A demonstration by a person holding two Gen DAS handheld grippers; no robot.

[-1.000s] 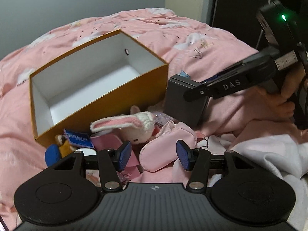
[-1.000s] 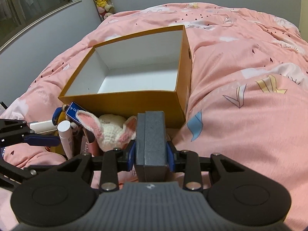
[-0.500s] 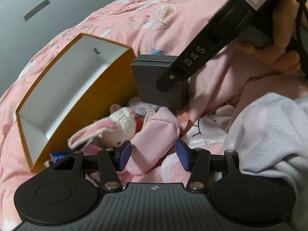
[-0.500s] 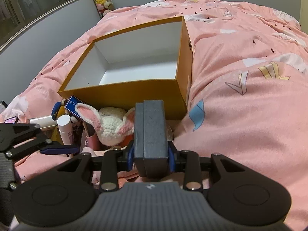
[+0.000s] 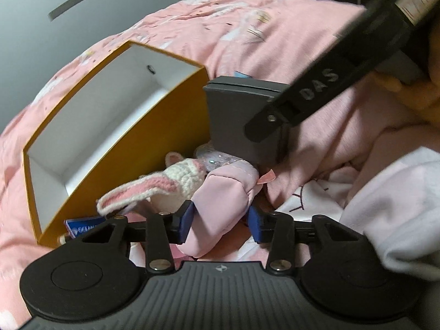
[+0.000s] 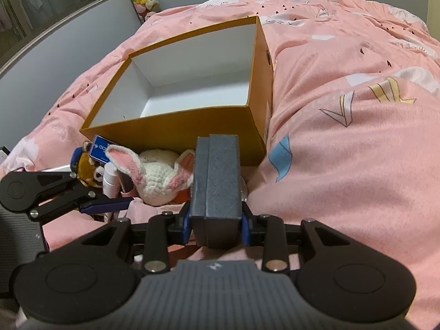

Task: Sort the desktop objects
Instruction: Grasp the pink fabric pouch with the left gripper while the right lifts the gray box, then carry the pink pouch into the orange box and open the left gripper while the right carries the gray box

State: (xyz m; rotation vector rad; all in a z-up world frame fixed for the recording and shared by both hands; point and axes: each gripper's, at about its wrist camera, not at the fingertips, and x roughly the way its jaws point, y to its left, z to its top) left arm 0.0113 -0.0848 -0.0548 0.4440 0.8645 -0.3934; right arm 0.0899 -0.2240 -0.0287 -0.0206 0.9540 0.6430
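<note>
Two tools are working beside the box (image 6: 192, 82) on the bed (image 6: 343, 110): right tool (image 6: 216, 227) is clenching the grey case (image 6: 216, 176); left tool (image 5: 221, 220) is closing around the pink pouch (image 5: 220, 206), which risks slipping, being soft.

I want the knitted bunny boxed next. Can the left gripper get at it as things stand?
Probably not yet: the left gripper has a pink pouch between its closing jaws, and that pouch lies in front of the bunny.

box (image 6: 176, 126): matt card | rabbit (image 6: 159, 176): knitted yarn | case (image 6: 220, 176): textured matt grey
</note>
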